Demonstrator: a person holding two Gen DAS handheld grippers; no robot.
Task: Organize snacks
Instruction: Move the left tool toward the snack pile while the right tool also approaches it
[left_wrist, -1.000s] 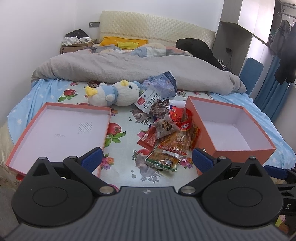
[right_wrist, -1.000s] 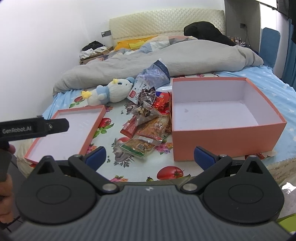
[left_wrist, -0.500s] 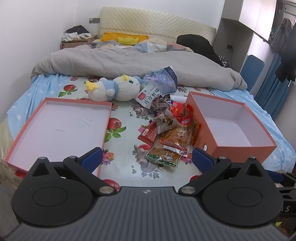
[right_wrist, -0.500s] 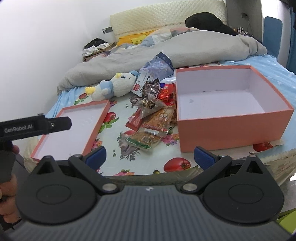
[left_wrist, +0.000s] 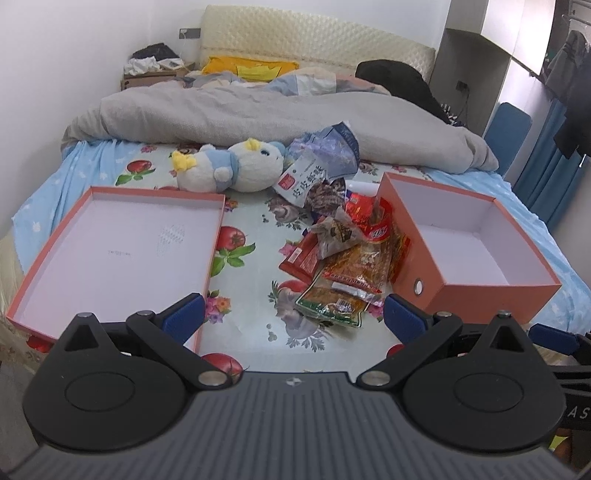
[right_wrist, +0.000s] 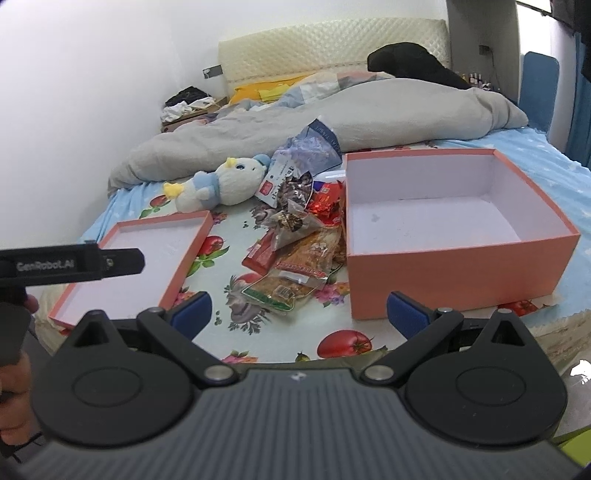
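**On the bed, snacks heaped between lid and box**

Between the shallow lid (left_wrist: 118, 243) and the deep orange box (right_wrist: 458, 258) lies the snack pile (left_wrist: 343, 254), touching the box's side, a plush toy (left_wrist: 229, 170) behind it. The left gripper (left_wrist: 291, 317) and right gripper (right_wrist: 299, 314) hover above the near edge, jaws spread wide, holding nothing.

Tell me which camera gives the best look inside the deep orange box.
The right wrist view: the deep orange box lies nearly square-on, so its whole white floor and all four walls show, with nothing inside. The left wrist view catches the box at an angle from its corner; the near wall hides part of the floor.
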